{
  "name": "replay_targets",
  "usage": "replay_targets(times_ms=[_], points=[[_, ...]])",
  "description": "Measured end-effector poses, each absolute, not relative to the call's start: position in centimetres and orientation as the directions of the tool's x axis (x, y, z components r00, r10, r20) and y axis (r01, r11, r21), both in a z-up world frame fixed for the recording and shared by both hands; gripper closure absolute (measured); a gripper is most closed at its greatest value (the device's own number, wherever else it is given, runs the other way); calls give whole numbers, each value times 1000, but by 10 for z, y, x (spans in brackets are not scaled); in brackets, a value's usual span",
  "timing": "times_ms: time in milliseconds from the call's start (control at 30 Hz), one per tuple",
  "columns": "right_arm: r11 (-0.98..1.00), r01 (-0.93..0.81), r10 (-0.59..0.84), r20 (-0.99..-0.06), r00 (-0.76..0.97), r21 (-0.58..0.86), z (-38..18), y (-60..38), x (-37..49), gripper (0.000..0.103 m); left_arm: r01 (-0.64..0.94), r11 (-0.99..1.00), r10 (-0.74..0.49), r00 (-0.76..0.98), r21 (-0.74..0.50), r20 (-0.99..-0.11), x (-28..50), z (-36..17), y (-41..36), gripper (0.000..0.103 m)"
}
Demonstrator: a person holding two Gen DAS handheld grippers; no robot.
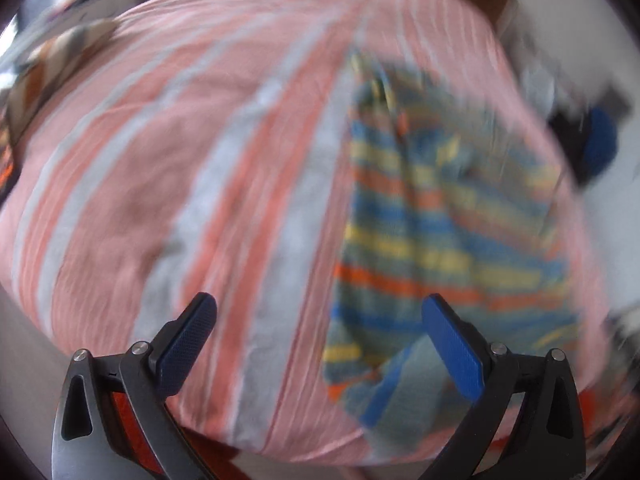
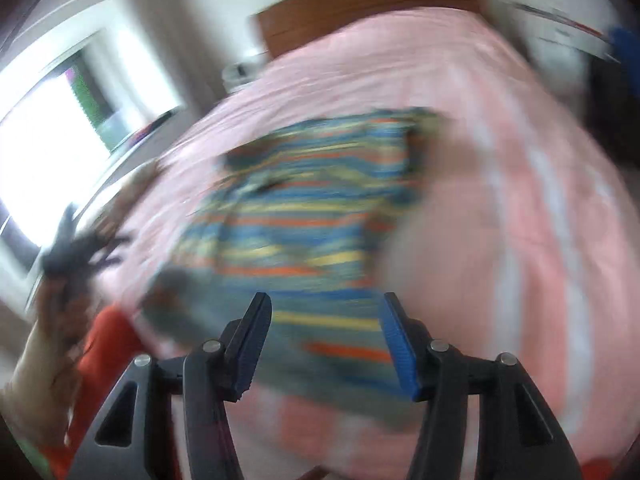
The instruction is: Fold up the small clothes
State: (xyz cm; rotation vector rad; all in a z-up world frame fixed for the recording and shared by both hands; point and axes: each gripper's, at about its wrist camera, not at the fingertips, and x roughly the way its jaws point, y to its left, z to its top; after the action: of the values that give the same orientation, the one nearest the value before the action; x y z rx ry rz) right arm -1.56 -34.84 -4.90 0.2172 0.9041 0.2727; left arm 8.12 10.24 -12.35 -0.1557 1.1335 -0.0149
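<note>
Item one: a striped garment (image 1: pixel 444 232), banded in blue, yellow, orange and grey-green, is laid on a bed (image 1: pixel 168 168) covered with a pink and white striped bedspread; both views are blurred, so the garment's exact type and its folds cannot be told. In the left wrist view the garment is seen on the right part of the bedspread, with one grey and blue corner lying near the bed's near edge. Item two: the left tool (image 1: pixel 318 344) is held above the bed with its blue pads spread wide, nothing gripped between them; its right pad (image 1: pixel 452 348) is seen over the garment's lower corner, though contact cannot be told. Item three: the right tool (image 2: pixel 326 346) is likewise spread, nothing held, and is seen above the garment's near hem. Item four: a wooden headboard (image 2: pixel 368 4) is noted at the far end of the bed. Item five: a bright window (image 2: pixel 60 128) is recorded at the left of the right wrist view.
</note>
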Motion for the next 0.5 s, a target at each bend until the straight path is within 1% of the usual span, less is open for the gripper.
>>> replay_targets(times_ms=[67, 133, 167, 200, 233, 267, 300, 367, 400, 433, 500], points=[[950, -92, 296, -765, 572, 299, -66, -354, -6, 47, 27, 999, -47, 355, -40, -934, 72, -141, 82, 2], [947, -70, 303, -806, 508, 312, -92, -344, -1, 47, 145, 986, 30, 316, 80, -948, 45, -152, 68, 3], [940, -85, 332, -828, 453, 330, -101, -338, -5, 47, 196, 972, 66, 316, 133, -946, 27, -151, 66, 3], [928, -141, 373, -851, 370, 346, -111, -325, -17, 47, 220, 963, 81, 319, 157, -944, 17, -149, 68, 3], [923, -181, 381, -864, 328, 339, -114, -320, -27, 47, 239, 955, 92, 327, 177, -941, 0, -141, 76, 3], [915, -243, 384, -881, 275, 323, -116, -309, -42, 47, 233, 958, 86, 330, 169, -940, -6, -135, 82, 3], [906, -286, 384, -891, 241, 313, -116, -303, -56, 47, 201, 972, 49, 335, 122, -941, -13, -123, 94, 3], [901, -303, 387, -889, 245, 310, -112, -305, -72, 48, 136, 991, -38, 357, 11, -934, -13, -106, 112, 3], [903, -279, 401, -875, 272, 327, -105, -313, -76, 48, 85, 992, -120, 384, -95, -915, -8, -96, 123, 2], [904, -236, 417, -855, 310, 355, -98, -325, -75, 48, 58, 987, -161, 400, -151, -902, -2, -94, 128, 2], [903, -149, 428, -816, 390, 402, -90, -347, -68, 47, 9, 979, -189, 409, -203, -893, 13, -97, 127, 2]])
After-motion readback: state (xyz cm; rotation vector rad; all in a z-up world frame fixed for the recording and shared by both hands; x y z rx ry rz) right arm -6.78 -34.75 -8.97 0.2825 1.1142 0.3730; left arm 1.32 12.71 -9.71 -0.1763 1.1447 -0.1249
